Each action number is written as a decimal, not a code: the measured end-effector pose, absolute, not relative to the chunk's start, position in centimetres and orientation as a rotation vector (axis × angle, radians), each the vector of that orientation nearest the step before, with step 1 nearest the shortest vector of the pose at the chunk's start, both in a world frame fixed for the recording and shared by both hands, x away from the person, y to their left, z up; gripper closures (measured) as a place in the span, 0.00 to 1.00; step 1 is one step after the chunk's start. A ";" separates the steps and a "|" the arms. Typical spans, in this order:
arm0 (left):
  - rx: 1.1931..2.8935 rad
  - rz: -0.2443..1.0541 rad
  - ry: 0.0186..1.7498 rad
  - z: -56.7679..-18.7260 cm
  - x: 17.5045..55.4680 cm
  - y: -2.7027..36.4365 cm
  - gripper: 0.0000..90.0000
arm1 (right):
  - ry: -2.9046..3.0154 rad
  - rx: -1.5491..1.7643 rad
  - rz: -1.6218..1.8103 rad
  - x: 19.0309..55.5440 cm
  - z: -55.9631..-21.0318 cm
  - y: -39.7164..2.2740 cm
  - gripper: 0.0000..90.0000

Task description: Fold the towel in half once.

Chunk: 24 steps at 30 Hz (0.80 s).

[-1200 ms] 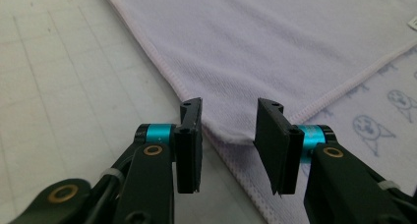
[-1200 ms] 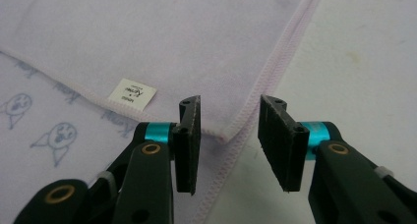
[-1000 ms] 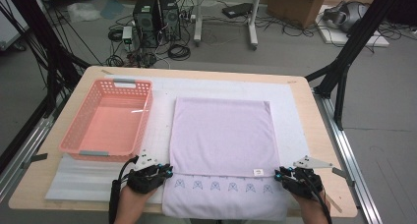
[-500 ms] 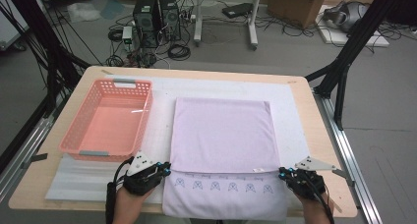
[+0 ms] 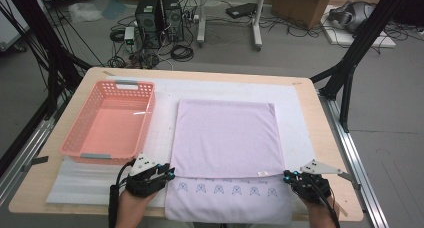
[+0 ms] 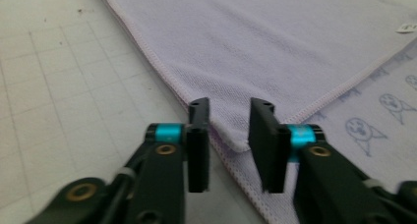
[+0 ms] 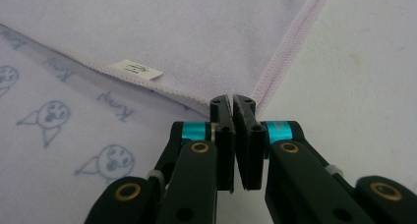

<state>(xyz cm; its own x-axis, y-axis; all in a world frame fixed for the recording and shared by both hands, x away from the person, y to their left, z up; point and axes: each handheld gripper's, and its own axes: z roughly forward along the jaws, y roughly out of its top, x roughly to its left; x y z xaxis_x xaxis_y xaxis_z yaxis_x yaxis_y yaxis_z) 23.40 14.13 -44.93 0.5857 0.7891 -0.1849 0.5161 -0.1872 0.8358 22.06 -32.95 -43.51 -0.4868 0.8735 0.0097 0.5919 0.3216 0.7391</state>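
A lilac towel [image 5: 225, 138] lies folded on the table, its upper layer ending short of the front. The lower layer's strip of printed cartoon figures [image 5: 235, 190] shows beyond it. My left gripper [image 5: 169, 174] [image 6: 229, 108] is at the upper layer's near left corner. Its jaws have just been opening and stand apart, with the towel [image 6: 255, 42] corner lying between them unpressed. My right gripper [image 5: 289, 177] [image 7: 232, 102] is at the near right corner, its jaws pressed together on the towel [image 7: 172, 27] edge. A small white label [image 7: 135, 69] sits on the hem just left of it.
A pink plastic basket [image 5: 150, 108] stands left of the towel, a little beyond my left gripper. A white gridded mat [image 5: 80, 180] covers the wooden table. The table's front edge is close under both hands. Computers and cables lie on the floor beyond.
Both hands and the towel stay where they were. The left jaws look slightly wider apart than before.
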 end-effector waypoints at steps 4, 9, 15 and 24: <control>1.901 0.363 1.063 -45.2 23.7 13.4 0.92 | 2.204 1.293 0.979 22.1 -43.5 -33.0 0.97; 1.894 0.399 1.042 -44.8 23.3 13.2 0.98 | 2.201 1.290 0.987 21.9 -43.4 -33.1 0.97; 1.836 0.345 1.037 -44.2 22.5 14.1 0.98 | 2.195 1.296 1.003 21.4 -43.1 -33.3 0.97; 1.791 0.287 1.042 -44.2 20.1 14.9 0.98 | 2.185 1.291 1.004 18.6 -43.0 -33.2 0.97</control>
